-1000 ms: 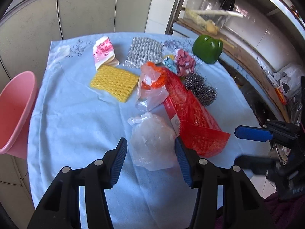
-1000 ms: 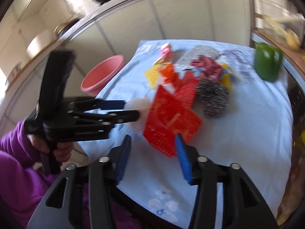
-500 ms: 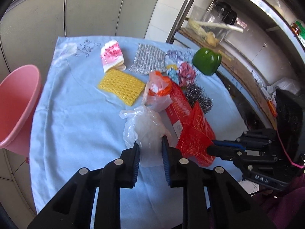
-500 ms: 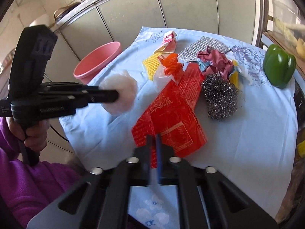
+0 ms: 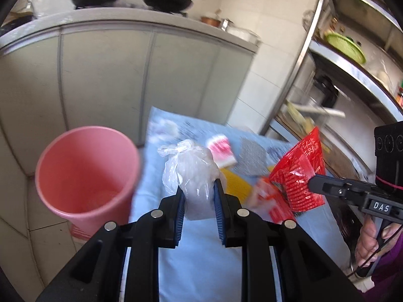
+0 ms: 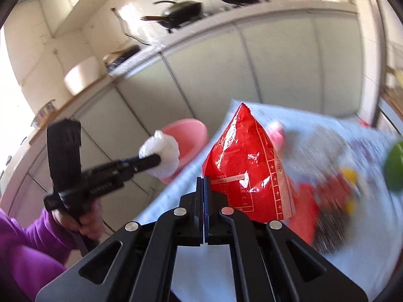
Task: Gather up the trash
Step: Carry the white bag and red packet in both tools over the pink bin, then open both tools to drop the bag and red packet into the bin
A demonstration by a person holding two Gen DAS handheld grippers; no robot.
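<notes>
Left gripper (image 5: 198, 192) clamped on knotted clear plastic bag (image 5: 192, 173), held aloft above table's left edge, beside pink bin (image 5: 85, 173). Right gripper (image 6: 203, 183) pinched shut on corner of red wrapper (image 6: 248, 166), raised above blue tablecloth (image 5: 201, 256). Remaining litter blurred.
</notes>
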